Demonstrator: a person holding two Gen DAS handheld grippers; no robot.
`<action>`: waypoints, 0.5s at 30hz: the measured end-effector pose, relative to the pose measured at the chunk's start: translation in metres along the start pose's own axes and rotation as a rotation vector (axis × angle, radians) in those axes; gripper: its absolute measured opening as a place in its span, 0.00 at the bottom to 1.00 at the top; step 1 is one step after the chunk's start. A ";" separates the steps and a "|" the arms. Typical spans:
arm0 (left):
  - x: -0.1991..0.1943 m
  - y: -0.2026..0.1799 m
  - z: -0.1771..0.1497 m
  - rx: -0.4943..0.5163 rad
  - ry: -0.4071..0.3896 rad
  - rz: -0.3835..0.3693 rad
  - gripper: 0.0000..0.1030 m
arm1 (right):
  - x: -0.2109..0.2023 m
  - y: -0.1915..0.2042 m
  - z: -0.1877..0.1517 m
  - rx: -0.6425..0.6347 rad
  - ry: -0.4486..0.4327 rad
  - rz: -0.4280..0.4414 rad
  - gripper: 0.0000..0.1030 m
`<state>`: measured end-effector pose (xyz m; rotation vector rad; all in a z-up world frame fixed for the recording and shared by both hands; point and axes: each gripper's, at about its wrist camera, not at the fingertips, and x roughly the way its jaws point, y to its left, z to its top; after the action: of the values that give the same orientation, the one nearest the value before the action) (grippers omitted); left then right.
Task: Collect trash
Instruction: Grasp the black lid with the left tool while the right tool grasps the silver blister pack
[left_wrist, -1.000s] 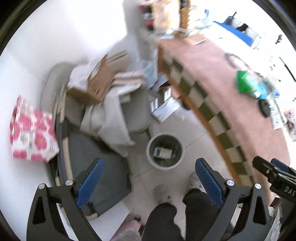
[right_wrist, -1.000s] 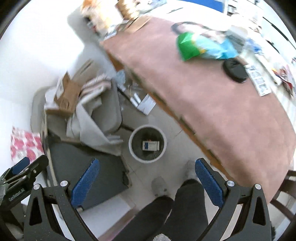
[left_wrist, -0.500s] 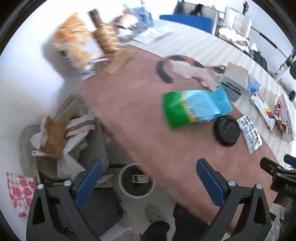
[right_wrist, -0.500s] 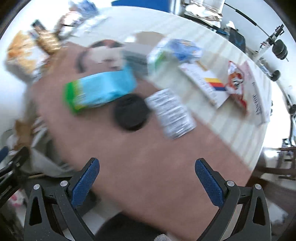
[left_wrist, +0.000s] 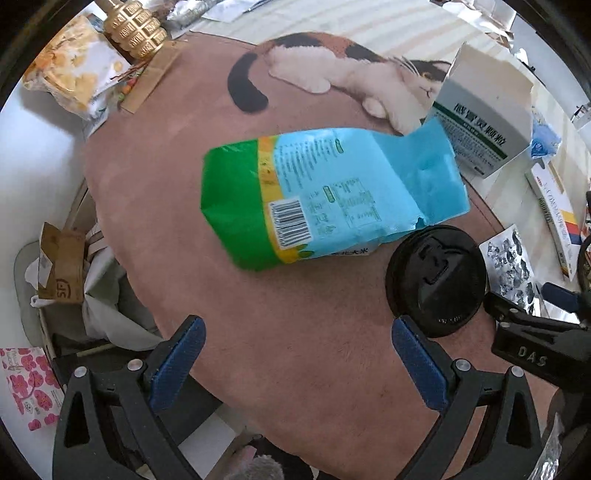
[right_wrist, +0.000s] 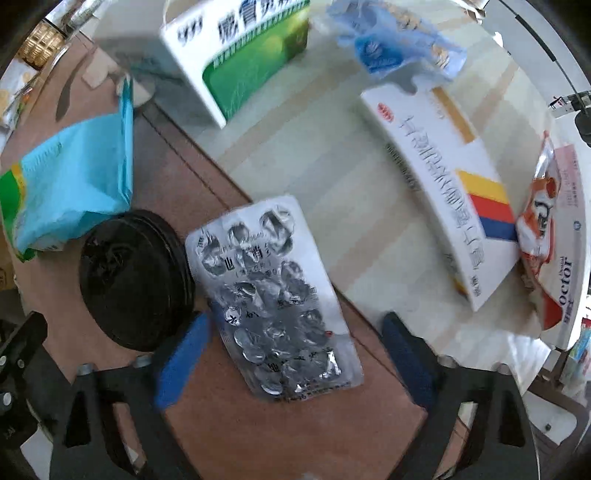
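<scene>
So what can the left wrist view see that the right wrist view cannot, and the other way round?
Only the left wrist view shows the cat picture on the pink mat, the snack bag and the floral bag on the floor. Only the right wrist view shows the orange sachet and the crumpled blue wrapper. Both show the green-blue bag, black lid, blister pack, green-white box and striped box. The right gripper has been closing, still open over the pack.

A brown mat (left_wrist: 177, 206) printed with a calico cat (left_wrist: 343, 70) covers the table (right_wrist: 332, 177).
</scene>
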<state>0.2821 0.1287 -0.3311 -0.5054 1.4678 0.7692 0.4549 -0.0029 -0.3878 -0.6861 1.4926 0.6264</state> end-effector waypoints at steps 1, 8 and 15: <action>0.001 -0.001 0.000 0.001 0.002 0.001 1.00 | 0.000 -0.001 -0.001 0.002 -0.008 0.002 0.88; 0.001 -0.016 0.004 0.022 0.014 0.002 1.00 | -0.008 -0.027 -0.019 0.112 -0.026 0.013 0.69; 0.003 -0.052 0.007 0.072 0.046 -0.073 1.00 | -0.005 -0.111 -0.062 0.398 0.020 0.060 0.69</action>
<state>0.3246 0.0990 -0.3416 -0.5222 1.5059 0.6490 0.4959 -0.1229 -0.3775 -0.3424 1.6008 0.3507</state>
